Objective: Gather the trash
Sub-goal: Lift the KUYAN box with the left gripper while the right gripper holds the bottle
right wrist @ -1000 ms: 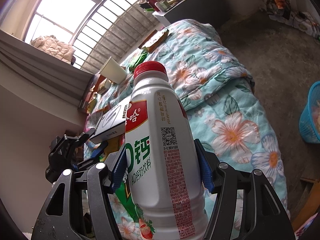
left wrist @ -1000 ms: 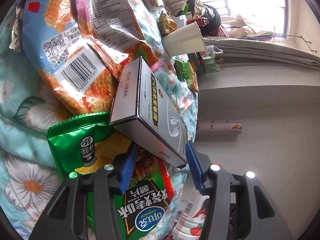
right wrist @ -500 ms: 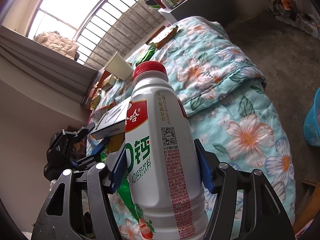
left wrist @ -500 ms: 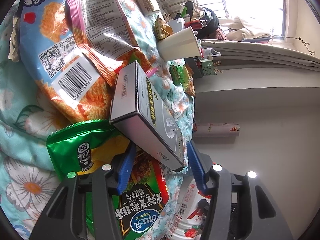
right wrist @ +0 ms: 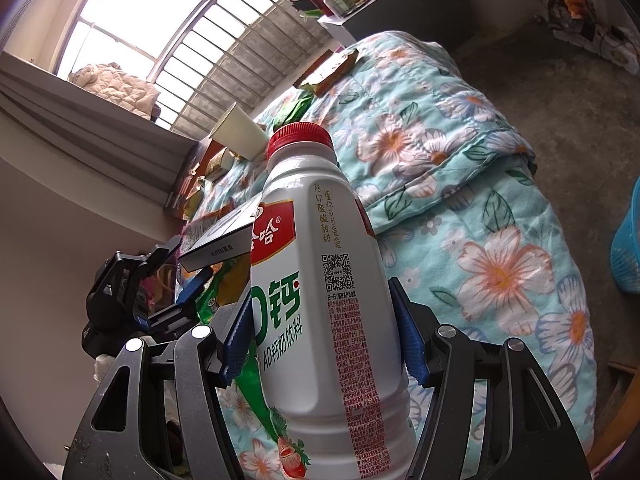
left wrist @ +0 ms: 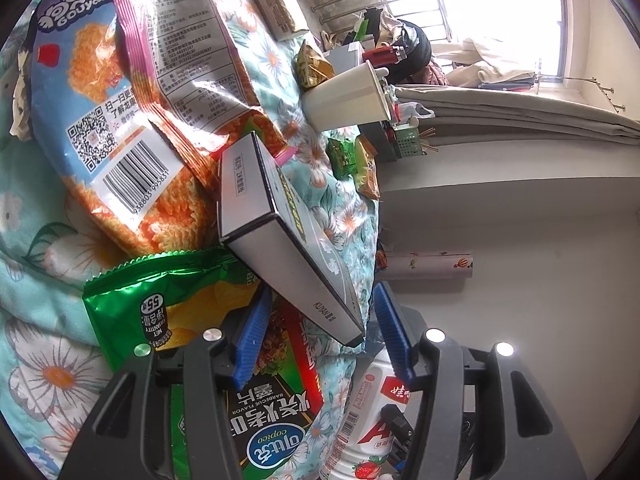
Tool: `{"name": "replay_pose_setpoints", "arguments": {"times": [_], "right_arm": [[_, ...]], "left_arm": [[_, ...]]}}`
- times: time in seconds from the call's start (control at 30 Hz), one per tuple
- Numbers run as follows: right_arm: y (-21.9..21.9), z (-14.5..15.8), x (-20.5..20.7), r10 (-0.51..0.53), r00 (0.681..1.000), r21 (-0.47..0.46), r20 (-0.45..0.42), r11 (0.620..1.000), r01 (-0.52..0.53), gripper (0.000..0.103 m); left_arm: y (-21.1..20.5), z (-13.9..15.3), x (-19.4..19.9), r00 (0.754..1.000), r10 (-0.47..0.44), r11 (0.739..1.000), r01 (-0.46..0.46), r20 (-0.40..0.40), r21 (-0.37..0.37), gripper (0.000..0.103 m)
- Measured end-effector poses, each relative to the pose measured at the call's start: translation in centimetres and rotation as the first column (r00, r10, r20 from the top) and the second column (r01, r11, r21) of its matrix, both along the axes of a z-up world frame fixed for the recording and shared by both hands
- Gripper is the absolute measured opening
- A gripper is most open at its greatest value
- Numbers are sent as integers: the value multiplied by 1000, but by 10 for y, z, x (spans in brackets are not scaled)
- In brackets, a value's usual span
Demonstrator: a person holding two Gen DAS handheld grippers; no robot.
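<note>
- Right hand-held gripper clamps the white milk bottle, centre frame, red cap up.
- Left hand-held gripper gapes wide, blue fingers either side of the grey box's lower corner, not touching.
- Box lies tilted over the green chip bag on the floral bed.

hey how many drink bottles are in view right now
1: a white bottle with a red cap, clamped upright in the right gripper over the floral quilt; its lower part shows at the bottom of the left wrist view too. Others could be hidden under the snack bags.
</note>
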State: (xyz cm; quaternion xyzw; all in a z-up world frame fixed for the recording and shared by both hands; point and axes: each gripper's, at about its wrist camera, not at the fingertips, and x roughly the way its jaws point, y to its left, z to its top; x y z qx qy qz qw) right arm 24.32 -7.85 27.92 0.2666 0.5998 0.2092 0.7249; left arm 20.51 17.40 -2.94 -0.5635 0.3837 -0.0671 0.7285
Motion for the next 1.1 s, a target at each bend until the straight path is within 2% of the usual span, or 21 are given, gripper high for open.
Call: {"name": "replay_pose_setpoints", "arguments": {"times": [0.2,0.43,0.67,0.73,0.8,0.87,1.1], "right_arm": [[-6,5,-7,-23,1000,6,8,1000,23,59],[-13,4,-8,-46,999,16,4,999,46,59],[-14,5,-8,-51,999,18,6,999,51,59],[-14,5,-8,-53,999,19,5,998,53,59],[-15,3,-8,-54,999,17,2,998,54,59],[-16,1,-7,-56,998,16,-5,998,56,59],[-17,0,-6,-63,998,13,-8,998,63,59]], "left_arm": [[7,2,4,999,26,1000,-26,20,4,51],[7,-4,15,999,48,999,-47,-7,8,51],[5,-20,26,994,77,997,-76,-78,16,50],[4,-24,29,995,71,997,-70,-74,11,50],[4,-25,31,995,69,998,-69,-70,16,44],[3,-27,30,996,63,998,-63,-66,10,33],[1,-20,22,998,57,998,-56,17,-22,27]]}}
